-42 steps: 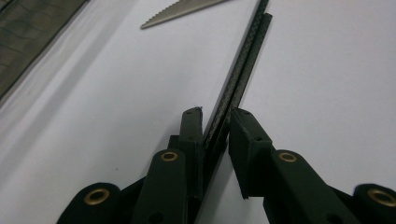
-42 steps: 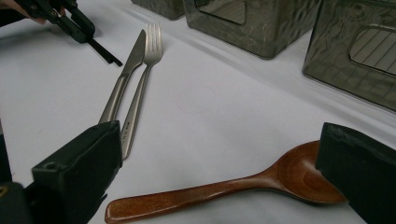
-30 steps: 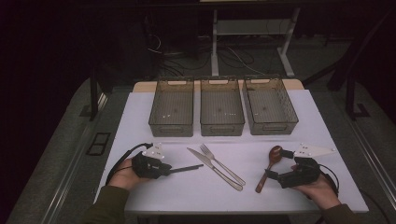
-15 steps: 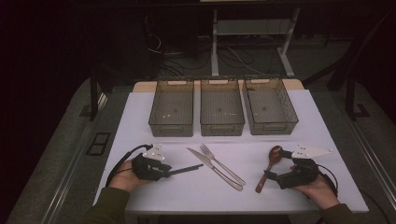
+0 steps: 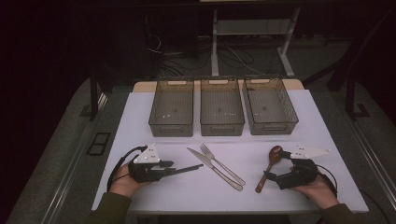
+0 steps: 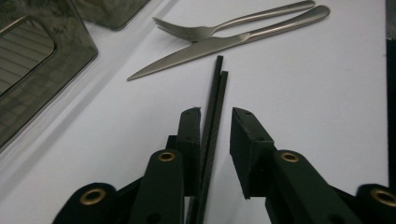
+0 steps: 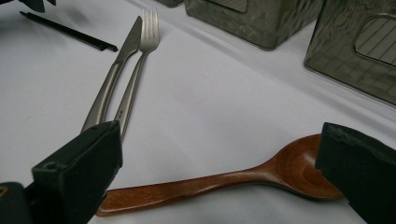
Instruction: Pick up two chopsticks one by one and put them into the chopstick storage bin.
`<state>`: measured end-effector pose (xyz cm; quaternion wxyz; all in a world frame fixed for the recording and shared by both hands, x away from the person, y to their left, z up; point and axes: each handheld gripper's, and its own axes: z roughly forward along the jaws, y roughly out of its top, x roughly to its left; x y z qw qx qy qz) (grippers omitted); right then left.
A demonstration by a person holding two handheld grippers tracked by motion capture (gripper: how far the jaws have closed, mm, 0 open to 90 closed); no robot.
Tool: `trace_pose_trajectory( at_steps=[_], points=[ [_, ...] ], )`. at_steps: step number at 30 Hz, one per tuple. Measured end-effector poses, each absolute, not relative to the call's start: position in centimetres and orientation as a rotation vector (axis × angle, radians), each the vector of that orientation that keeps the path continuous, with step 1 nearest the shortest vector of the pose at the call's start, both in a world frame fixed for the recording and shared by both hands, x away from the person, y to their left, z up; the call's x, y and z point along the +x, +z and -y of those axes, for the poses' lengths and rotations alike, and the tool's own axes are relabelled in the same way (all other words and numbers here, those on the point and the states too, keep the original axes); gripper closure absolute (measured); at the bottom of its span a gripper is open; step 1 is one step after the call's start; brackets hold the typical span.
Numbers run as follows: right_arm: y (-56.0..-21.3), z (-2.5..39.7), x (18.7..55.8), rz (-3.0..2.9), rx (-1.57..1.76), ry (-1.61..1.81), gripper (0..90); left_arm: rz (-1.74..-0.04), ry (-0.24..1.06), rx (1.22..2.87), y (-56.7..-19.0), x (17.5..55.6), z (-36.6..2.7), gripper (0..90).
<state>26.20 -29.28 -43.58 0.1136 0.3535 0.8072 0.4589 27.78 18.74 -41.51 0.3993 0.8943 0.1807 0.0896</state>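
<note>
A pair of black chopsticks [image 5: 189, 168] [image 6: 218, 79] lies on the white table [image 5: 140, 121], pointing right toward a steel knife [image 5: 205, 164] [image 6: 210, 46] and fork [image 5: 219, 163] [image 6: 224, 25]. My left gripper [image 5: 170, 169] [image 6: 217, 114] is open around the chopsticks: they rest against one jaw, and the other jaw stands apart from them. A brown wooden spoon [image 5: 274, 154] [image 7: 224, 179] lies at the right. My right gripper [image 5: 273, 170] [image 7: 219, 154] is wide open, low over the table, with the spoon's handle between its jaws and untouched.
Three smoky transparent bins [image 5: 172, 107] [image 5: 221, 106] [image 5: 269, 105] stand in a row at the back of the table, with tiny specks on their floors. The knife [image 7: 112, 79] and fork [image 7: 140, 65] lie side by side, diagonally, between the two hands.
My right gripper has slid slightly left and nearer, closer around the spoon's handle. The left gripper and the chopsticks have hardly moved.
</note>
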Motion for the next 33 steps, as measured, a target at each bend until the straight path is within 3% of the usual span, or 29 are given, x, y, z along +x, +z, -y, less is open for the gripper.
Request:
trace_pose_trajectory(
  at_steps=[6, 20, 33],
  points=[
    [-43.6, 29.3, 26.2, -2.367, 1.041, 1.348, 0.1, -0.498, 0.26, 2.252, -41.9, 26.8, -18.8, 76.5],
    [-43.5, 29.5, 26.2, -2.358, 1.047, 1.353, 0.1, -0.586, 0.236, 2.301, -43.9, 26.8, -23.0, 78.8],
    [-43.5, 29.6, 26.3, -2.356, 1.052, 1.359, 0.1, -0.591, 0.207, 2.288, -43.9, 26.7, -23.7, 80.5]
  ],
)
